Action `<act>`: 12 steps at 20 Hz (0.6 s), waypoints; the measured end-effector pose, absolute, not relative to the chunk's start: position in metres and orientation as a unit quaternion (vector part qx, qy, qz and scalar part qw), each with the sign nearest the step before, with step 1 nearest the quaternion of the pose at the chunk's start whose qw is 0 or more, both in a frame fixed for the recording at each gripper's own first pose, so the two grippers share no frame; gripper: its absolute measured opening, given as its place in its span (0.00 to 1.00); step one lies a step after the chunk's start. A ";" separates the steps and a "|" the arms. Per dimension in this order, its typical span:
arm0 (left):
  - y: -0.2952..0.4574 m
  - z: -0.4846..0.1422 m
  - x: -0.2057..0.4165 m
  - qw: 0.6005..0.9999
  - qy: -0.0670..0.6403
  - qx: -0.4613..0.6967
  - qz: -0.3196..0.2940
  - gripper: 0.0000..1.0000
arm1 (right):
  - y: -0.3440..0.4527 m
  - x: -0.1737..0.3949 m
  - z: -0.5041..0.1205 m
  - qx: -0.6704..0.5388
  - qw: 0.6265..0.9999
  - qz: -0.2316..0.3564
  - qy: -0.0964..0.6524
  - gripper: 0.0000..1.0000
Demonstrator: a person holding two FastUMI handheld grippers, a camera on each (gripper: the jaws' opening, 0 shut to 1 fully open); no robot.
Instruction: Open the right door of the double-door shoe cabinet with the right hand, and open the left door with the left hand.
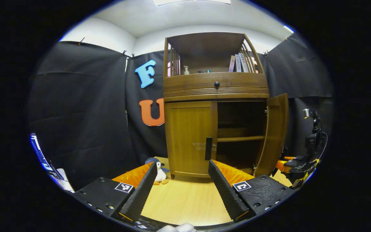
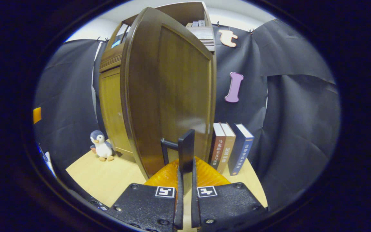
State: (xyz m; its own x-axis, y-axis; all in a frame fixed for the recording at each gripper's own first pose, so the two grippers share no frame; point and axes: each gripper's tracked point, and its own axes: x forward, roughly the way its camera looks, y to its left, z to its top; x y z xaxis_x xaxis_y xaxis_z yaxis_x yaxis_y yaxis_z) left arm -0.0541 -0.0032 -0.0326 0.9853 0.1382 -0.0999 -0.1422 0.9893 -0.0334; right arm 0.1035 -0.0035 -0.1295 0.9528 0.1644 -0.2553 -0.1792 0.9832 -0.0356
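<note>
Light wood floor (image 1: 185,199), shoe cabinet (image 1: 190,138), penguin toy (image 2: 101,145), books (image 2: 232,148)

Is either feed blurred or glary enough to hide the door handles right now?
Left gripper view: sharp, evenly lit, the left door's handle clear, though the open compartment is shadowed. Right gripper view: fisheye bows the right door, with soft sheen on its panel; its handle stays crisp between the right gripper fingers.

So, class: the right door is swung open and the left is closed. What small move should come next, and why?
Probably ease the open left gripper forward around the left door's handle. The left door is shut, while the right door stands open.
</note>
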 end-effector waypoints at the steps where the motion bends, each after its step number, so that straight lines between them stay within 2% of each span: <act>1: -0.005 -0.033 -0.051 0.997 0.047 -0.019 0.066 0.96 | -0.012 0.103 -0.128 -0.028 0.988 0.081 0.125 0.11; 6: -0.022 -0.033 -0.047 0.998 0.046 -0.014 0.045 0.96 | -0.060 0.109 -0.124 -0.015 0.992 0.051 0.115 0.05; 12: -0.031 -0.032 -0.041 0.998 0.046 -0.015 0.034 0.96 | -0.083 0.114 -0.122 -0.002 0.990 0.075 0.122 0.04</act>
